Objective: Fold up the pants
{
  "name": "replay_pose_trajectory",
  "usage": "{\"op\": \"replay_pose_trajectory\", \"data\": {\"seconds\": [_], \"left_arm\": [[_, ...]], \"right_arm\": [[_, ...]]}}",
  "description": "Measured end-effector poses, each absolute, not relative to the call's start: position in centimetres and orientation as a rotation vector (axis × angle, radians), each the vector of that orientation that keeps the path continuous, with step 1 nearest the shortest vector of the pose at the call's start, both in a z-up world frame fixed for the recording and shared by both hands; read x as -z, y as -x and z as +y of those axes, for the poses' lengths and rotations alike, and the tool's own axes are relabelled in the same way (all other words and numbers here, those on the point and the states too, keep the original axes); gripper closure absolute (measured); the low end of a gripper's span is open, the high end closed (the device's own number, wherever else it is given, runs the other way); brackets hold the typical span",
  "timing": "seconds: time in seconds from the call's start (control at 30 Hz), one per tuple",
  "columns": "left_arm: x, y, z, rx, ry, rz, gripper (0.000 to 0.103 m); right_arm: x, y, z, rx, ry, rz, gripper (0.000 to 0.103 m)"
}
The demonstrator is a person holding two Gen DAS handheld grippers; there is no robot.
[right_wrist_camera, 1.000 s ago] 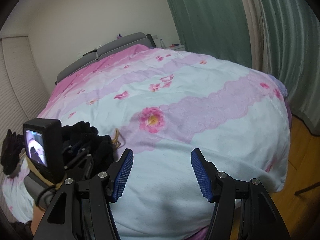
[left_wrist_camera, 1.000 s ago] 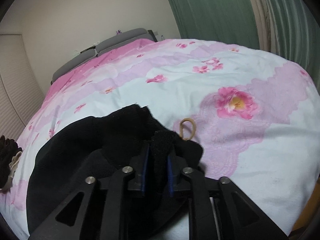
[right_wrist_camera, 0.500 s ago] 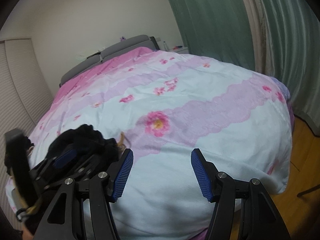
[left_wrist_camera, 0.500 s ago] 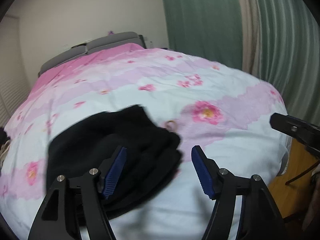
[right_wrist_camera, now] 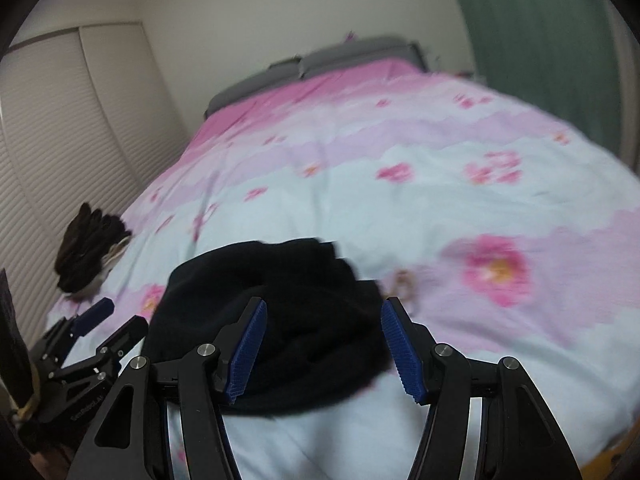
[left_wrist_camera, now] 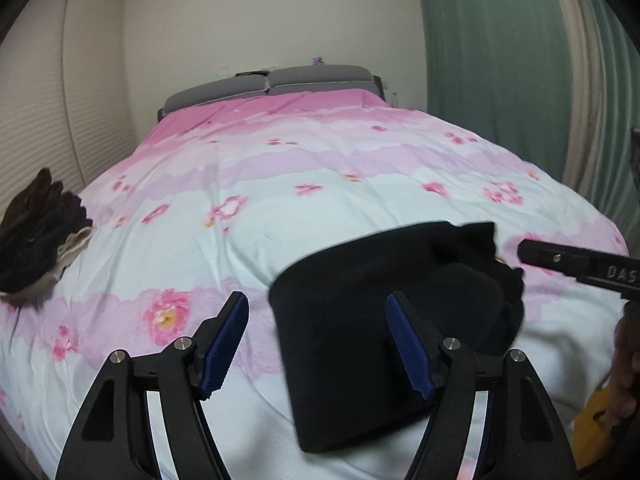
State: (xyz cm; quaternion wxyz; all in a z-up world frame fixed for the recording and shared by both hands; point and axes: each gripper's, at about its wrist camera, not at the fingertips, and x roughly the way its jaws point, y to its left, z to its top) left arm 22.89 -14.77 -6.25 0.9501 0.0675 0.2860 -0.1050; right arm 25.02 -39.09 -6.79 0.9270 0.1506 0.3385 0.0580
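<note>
The black fleece pants (left_wrist_camera: 384, 312), clamped in the left claw (left_wrist_camera: 320, 344) a second ago, are now released: both its blue pads are spread wide, and the right claw (right_wrist_camera: 322, 344) is likewise spread and empty. The pants lie bundled on the pink floral bed quilt (left_wrist_camera: 320, 184), so a fold is judged completed. At nine o'clock a dark heap of clothes (left_wrist_camera: 36, 228) is seen sharply in the left view; only the blurred right view shows a tan loop (right_wrist_camera: 404, 280) at the bundle's three o'clock.

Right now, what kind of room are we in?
Most likely a bedroom: a bed with a pink floral duvet and grey headboard, green curtains alongside, and black pants lying on the covers.
</note>
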Motion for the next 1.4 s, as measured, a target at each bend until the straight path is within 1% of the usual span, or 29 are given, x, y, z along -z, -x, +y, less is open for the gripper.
{"op": "replay_pose_trajectory", "data": {"seconds": [0.17, 0.27, 0.3, 0.37, 0.4, 0.47, 0.5, 0.57, 0.63, 0.97, 1.13, 1.3, 1.37, 1.4], "left_arm": [[6.9, -24.4, -13.8, 0.211, -0.118, 0.592, 0.032], [7.3, -25.0, -13.6, 0.216, -0.115, 0.599, 0.032], [7.4, -25.1, -13.6, 0.216, -0.113, 0.601, 0.032], [7.8, -25.5, -13.4, 0.215, -0.107, 0.610, 0.032], [7.9, -25.6, -13.3, 0.213, -0.104, 0.614, 0.032], [8.1, -25.8, -13.2, 0.210, -0.097, 0.622, 0.032], [8.1, -25.9, -13.2, 0.210, -0.095, 0.625, 0.032], [8.1, -26.0, -13.3, 0.211, -0.098, 0.624, 0.032], [8.0, -26.0, -13.5, 0.217, -0.098, 0.622, 0.032], [7.6, -26.0, -15.3, 0.257, -0.112, 0.612, 0.030], [8.4, -26.2, -16.3, 0.266, -0.139, 0.621, 0.029], [8.8, -26.2, -16.4, 0.270, -0.143, 0.633, 0.029], [8.6, -26.0, -16.3, 0.273, -0.141, 0.630, 0.029], [8.4, -25.9, -16.2, 0.274, -0.142, 0.624, 0.029]], "right_arm": [[7.7, -28.5, -36.9, -0.118, -0.229, 0.737, 0.043], [8.6, -30.4, -36.7, -0.133, -0.191, 0.777, 0.055], [9.0, -30.9, -36.6, -0.149, -0.180, 0.795, 0.062], [9.7, -31.7, -36.5, -0.171, -0.166, 0.821, 0.064], [10.0, -32.0, -36.7, -0.181, -0.169, 0.825, 0.070], [10.4, -32.3, -37.0, -0.207, -0.182, 0.838, 0.079], [10.7, -32.4, -37.1, -0.210, -0.179, 0.845, 0.087], [11.0, -32.4, -37.2, -0.223, -0.160, 0.866, 0.095], [11.0, -32.1, -37.5, -0.242, -0.160, 0.867, 0.099], [7.6, -28.2, -40.6, -0.219, -0.237, 0.807, 0.101], [10.0, -27.3, -41.5, -0.205, -0.313, 0.859, 0.101], [10.4, -27.2, -40.5, -0.181, -0.306, 0.839, 0.100], [9.9, -26.9, -40.2, -0.167, -0.292, 0.815, 0.095], [9.5, -26.8, -39.9, -0.143, -0.275, 0.800, 0.082]]}}
